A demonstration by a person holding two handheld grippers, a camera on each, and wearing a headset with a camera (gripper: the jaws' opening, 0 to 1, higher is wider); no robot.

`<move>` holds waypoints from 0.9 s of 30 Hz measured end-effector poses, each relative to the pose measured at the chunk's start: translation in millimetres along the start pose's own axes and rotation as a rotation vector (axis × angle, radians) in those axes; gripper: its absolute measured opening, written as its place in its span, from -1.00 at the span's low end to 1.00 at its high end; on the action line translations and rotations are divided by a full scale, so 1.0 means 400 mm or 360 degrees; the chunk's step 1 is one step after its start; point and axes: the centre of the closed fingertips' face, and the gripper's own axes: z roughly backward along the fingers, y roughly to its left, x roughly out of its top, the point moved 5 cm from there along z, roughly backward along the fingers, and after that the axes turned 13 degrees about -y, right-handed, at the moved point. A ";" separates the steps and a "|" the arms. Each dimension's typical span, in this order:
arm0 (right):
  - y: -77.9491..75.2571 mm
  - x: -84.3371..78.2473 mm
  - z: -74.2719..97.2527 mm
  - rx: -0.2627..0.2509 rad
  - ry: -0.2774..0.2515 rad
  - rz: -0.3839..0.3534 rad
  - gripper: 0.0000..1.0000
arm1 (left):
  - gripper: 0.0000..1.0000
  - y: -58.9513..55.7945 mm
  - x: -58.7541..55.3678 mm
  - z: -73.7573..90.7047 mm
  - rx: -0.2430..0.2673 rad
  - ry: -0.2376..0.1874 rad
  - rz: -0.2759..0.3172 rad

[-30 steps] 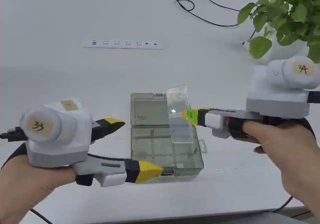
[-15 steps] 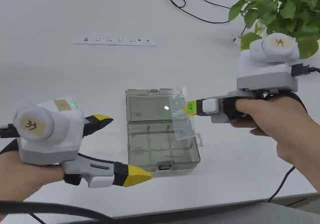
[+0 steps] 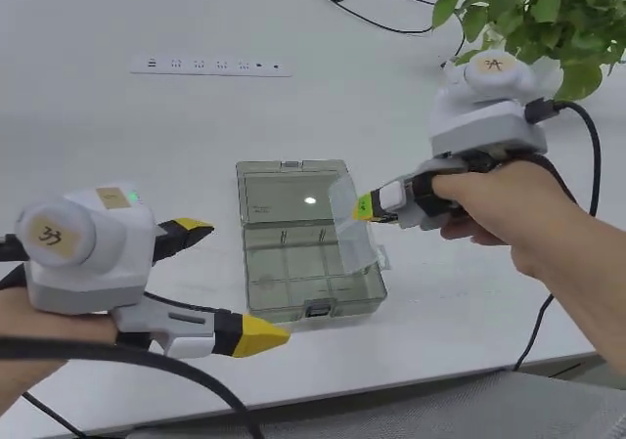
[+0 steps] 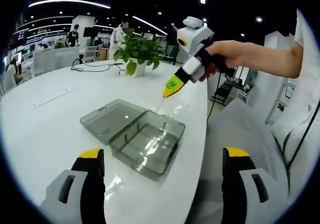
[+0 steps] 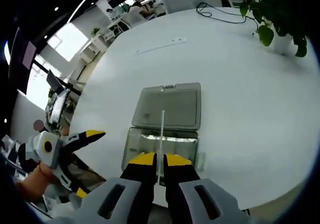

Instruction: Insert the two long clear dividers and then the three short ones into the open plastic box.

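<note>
A smoky, see-through plastic box lies open on a white table. Its lid is folded flat on the far side and its base sits nearer the person. Low ribs cross the floor of the base. The tinted plastic makes it hard to tell whether any divider is already seated there.

The right gripper has its jaws pressed together on one clear divider, held tilted over the right side of the base. In the right gripper view the divider is edge-on, a thin pale line above the box. Whether its lower end touches the box wall cannot be told.

The left gripper hovers to the left of the box with its jaws wide apart and nothing between them.

Far back lie a power strip and a cable. A plant is cut off by the frame edge.
</note>
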 end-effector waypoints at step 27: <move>-0.041 -0.067 -0.072 -0.0157 0.0148 -0.0117 -0.87 | 0.98 0.015 -0.012 -0.003 -0.0023 -0.0024 0.0046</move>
